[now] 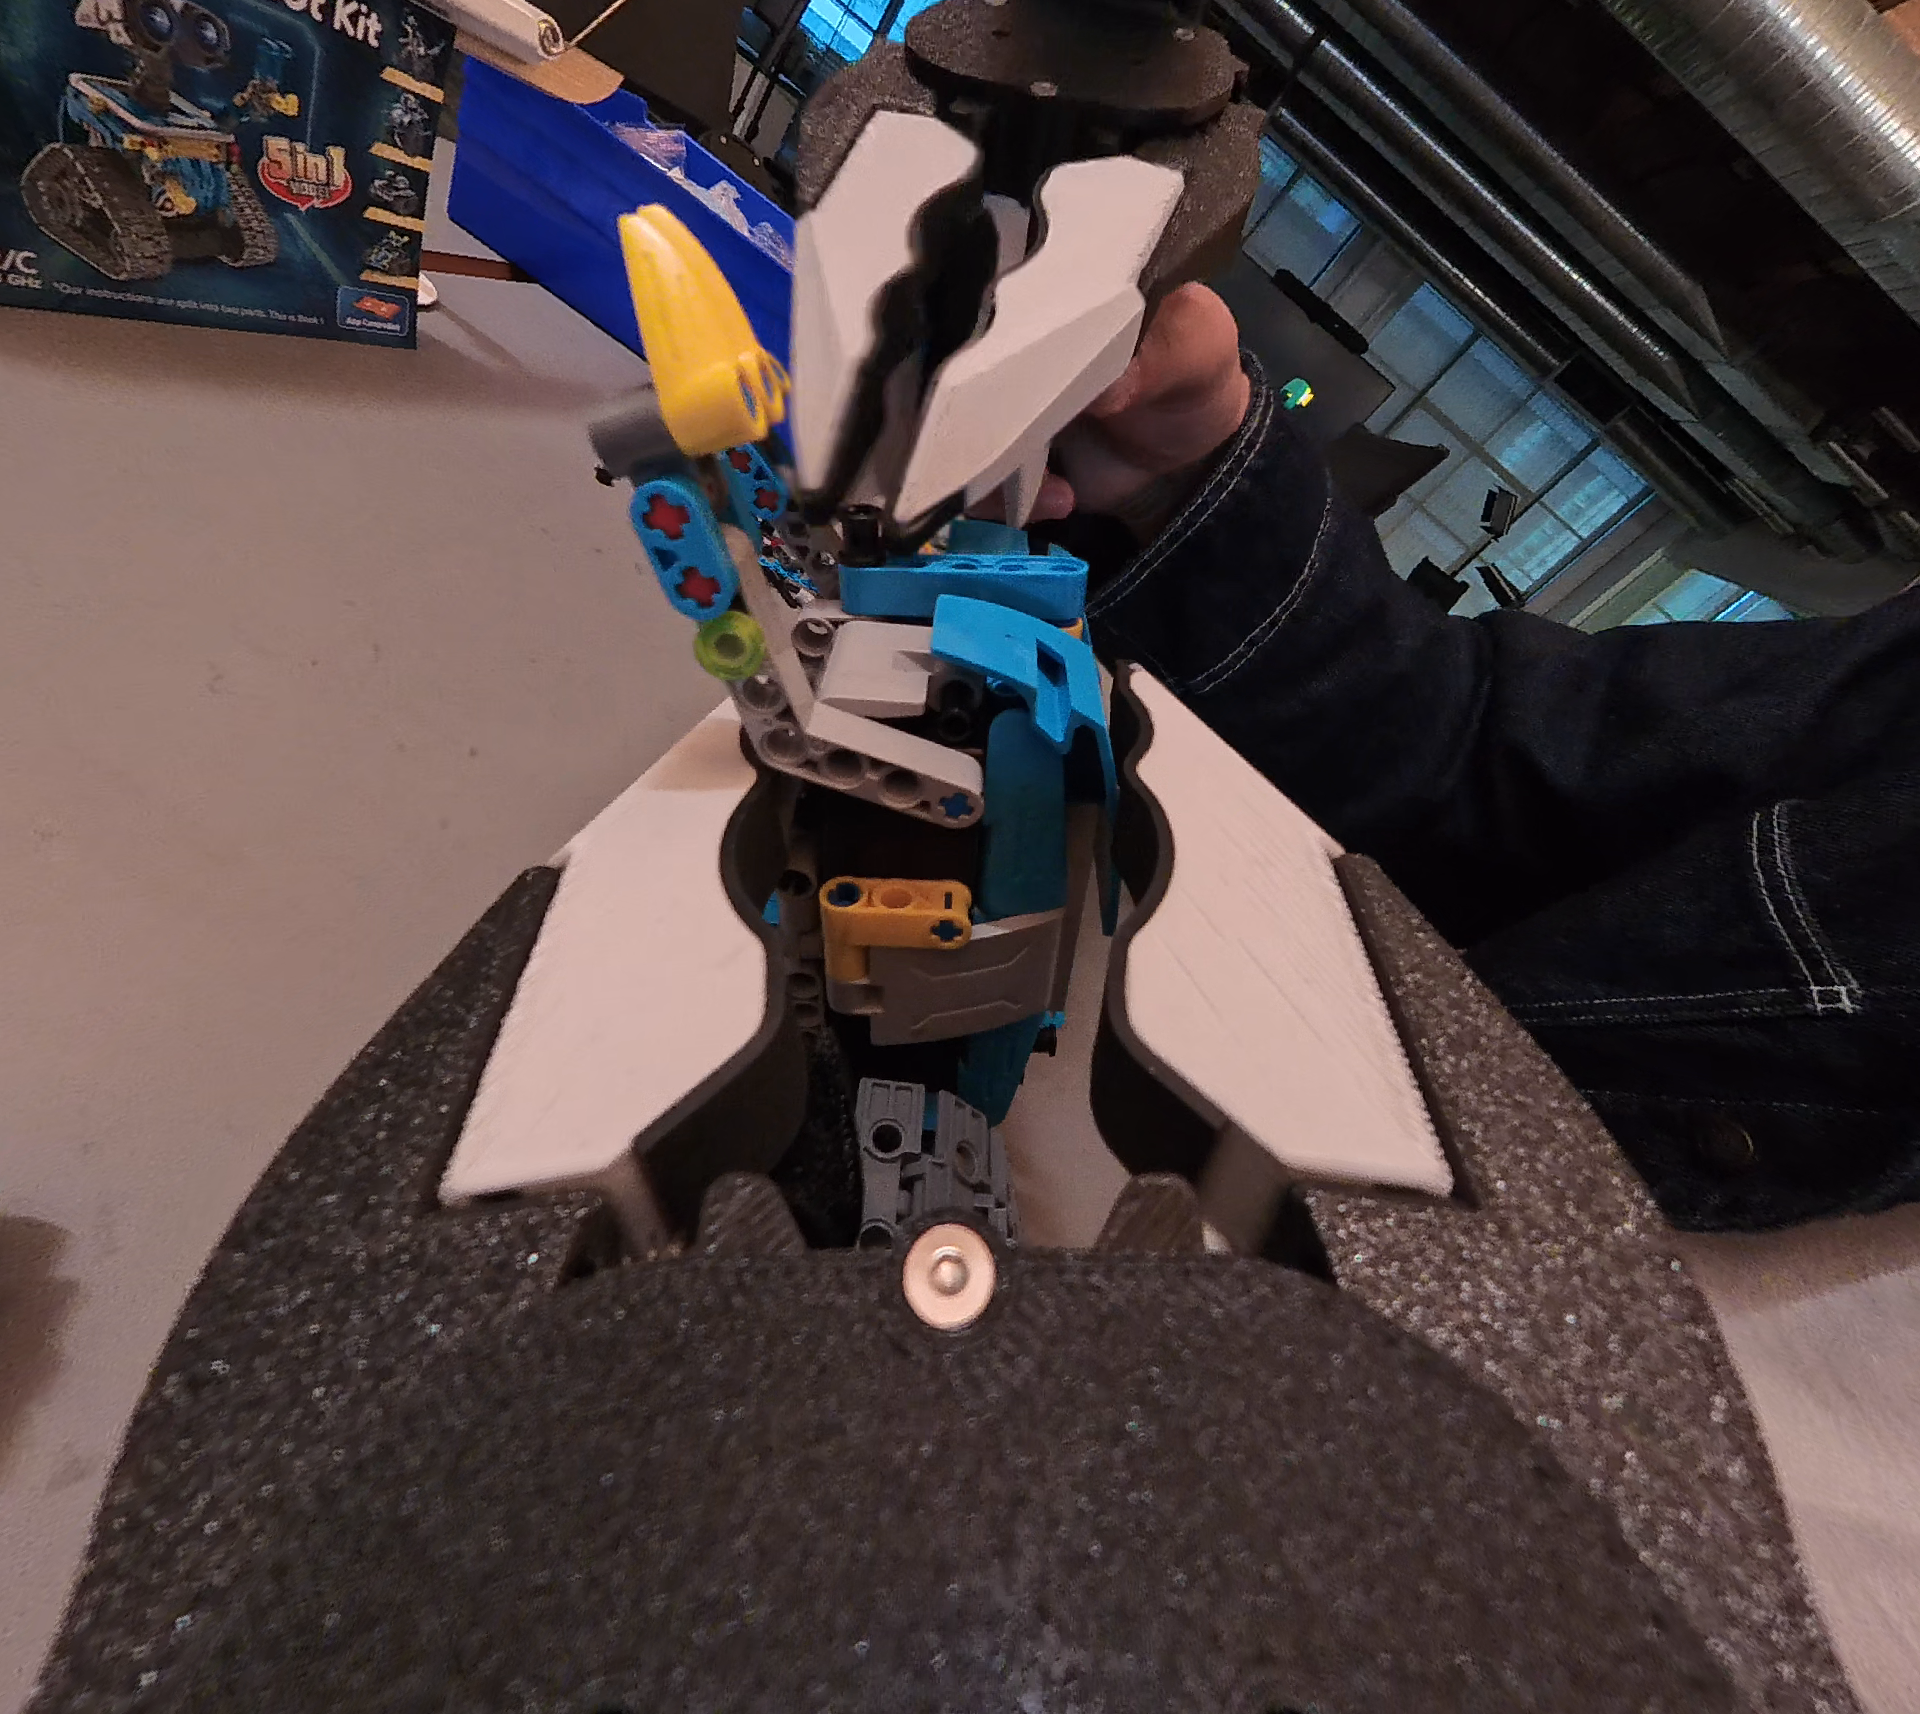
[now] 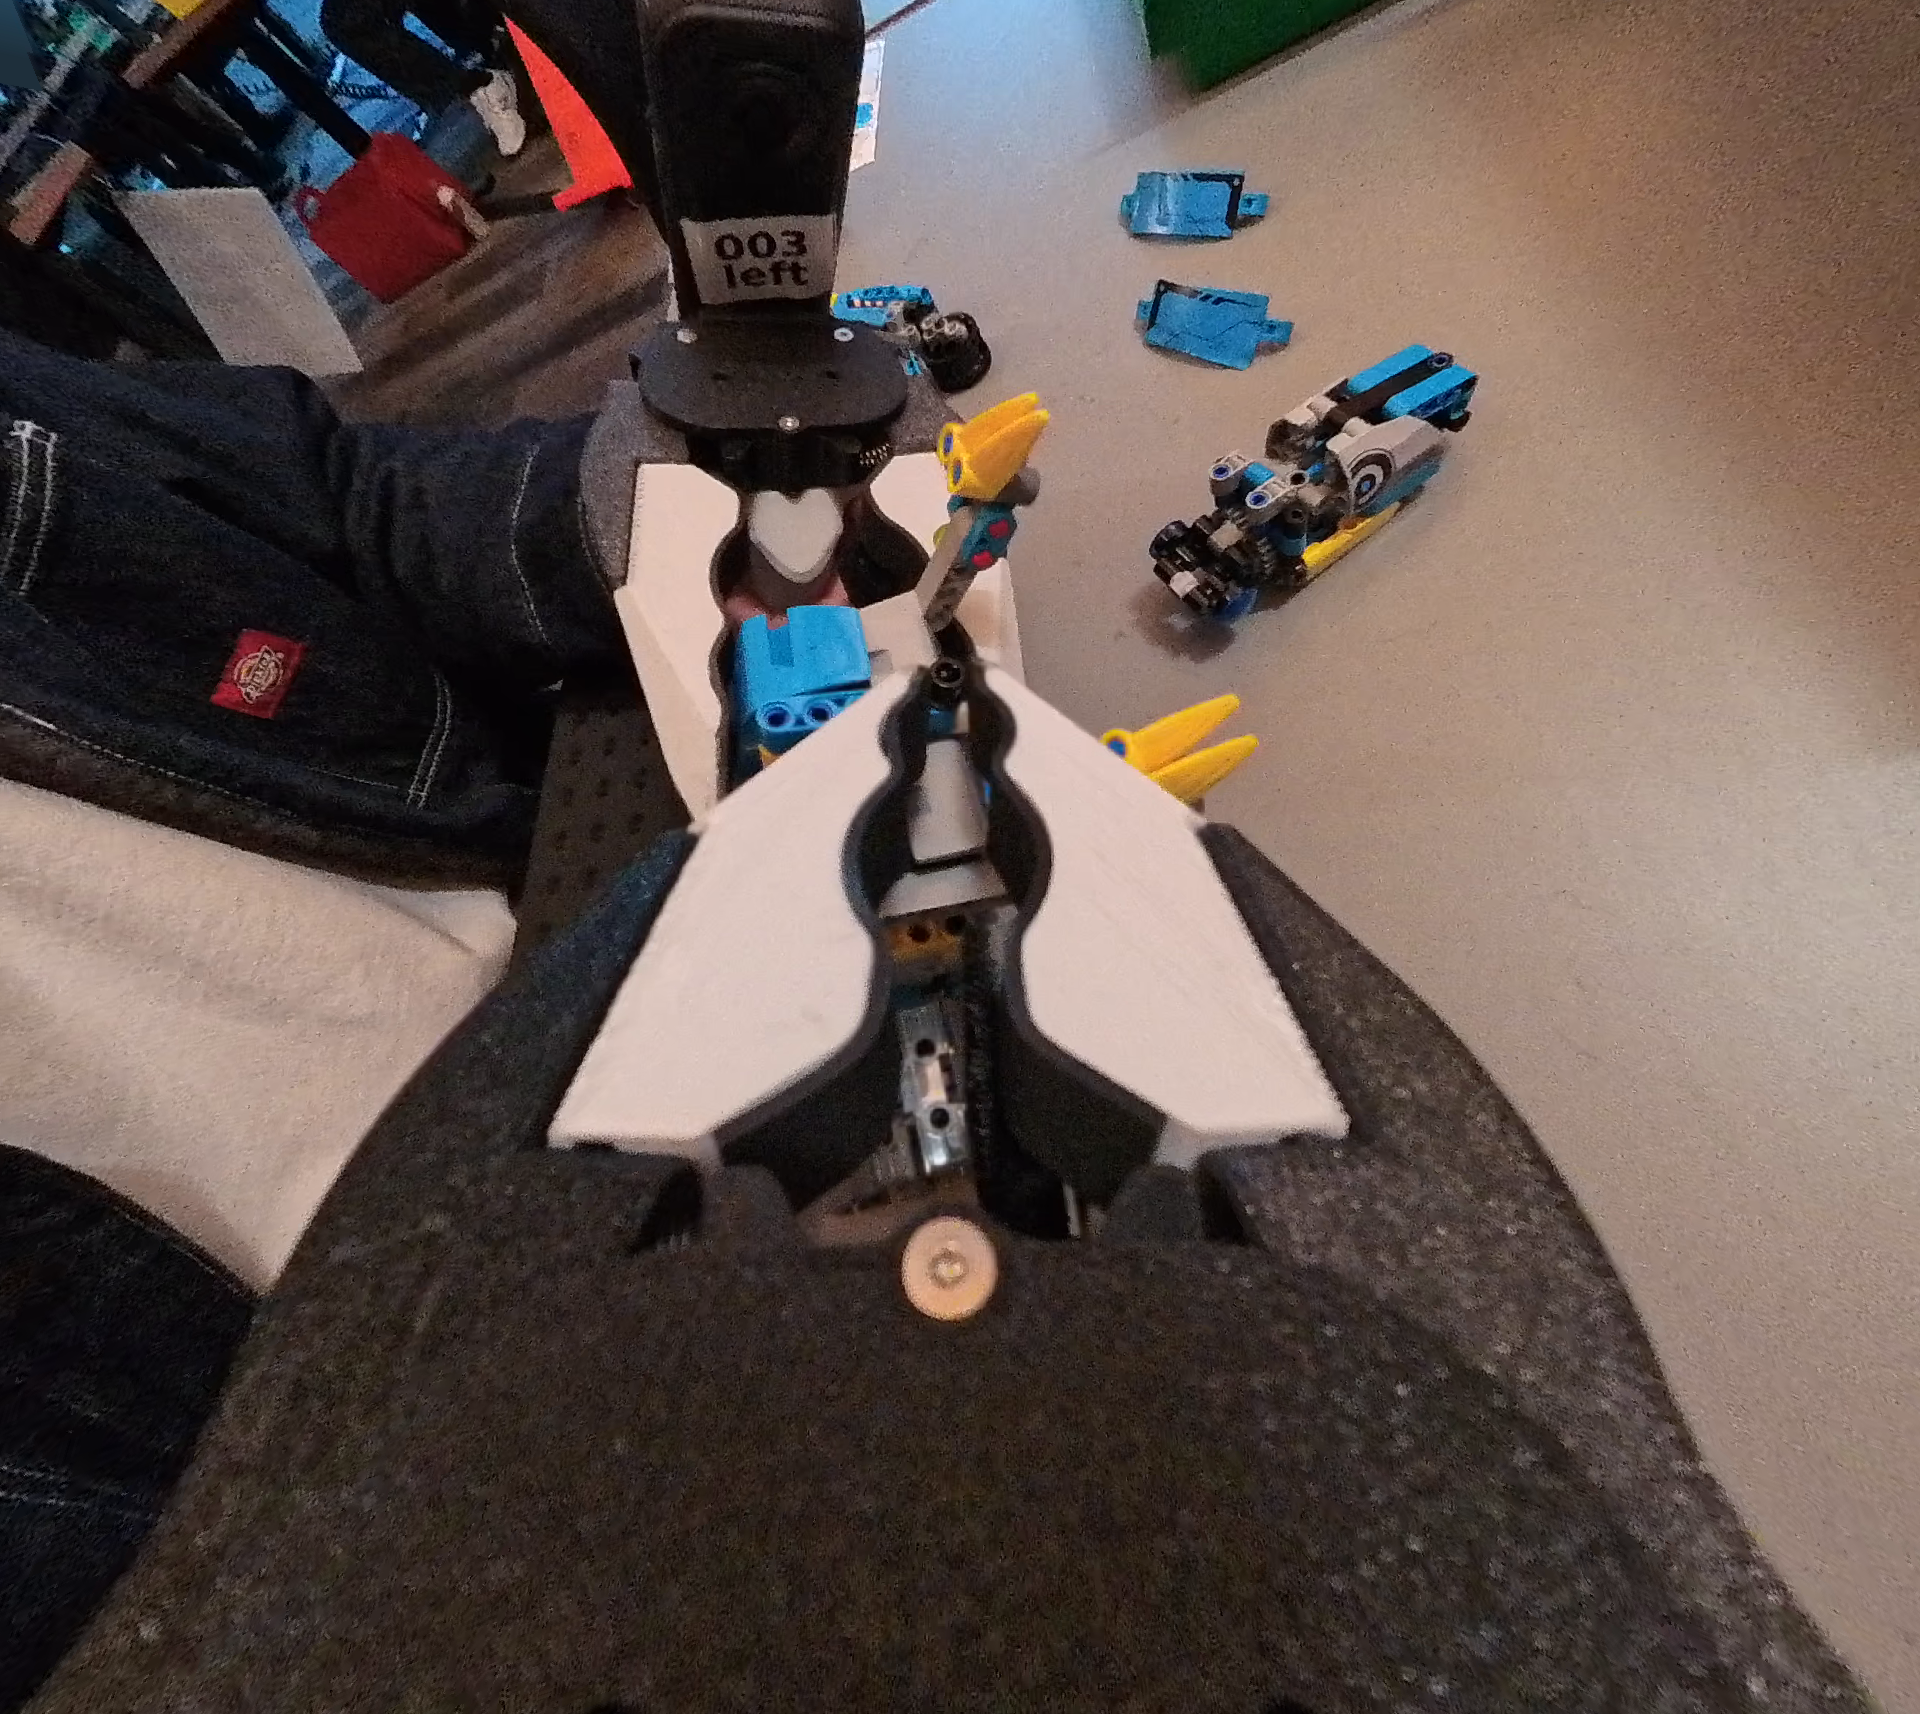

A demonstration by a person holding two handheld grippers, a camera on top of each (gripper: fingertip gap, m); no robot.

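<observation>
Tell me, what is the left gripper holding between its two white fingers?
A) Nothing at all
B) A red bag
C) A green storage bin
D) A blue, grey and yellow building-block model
D: in the left wrist view the left gripper has its white fingers closed around the building-block model, while the right gripper pinches a small black pin at the model's top.

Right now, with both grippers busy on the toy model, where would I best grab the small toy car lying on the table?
Take the toy car across its narrow grey middle, coming from above, fingers either side of its length. It lies flat, long axis slanting from black wheels to blue block; those ends look lumpier.
</observation>
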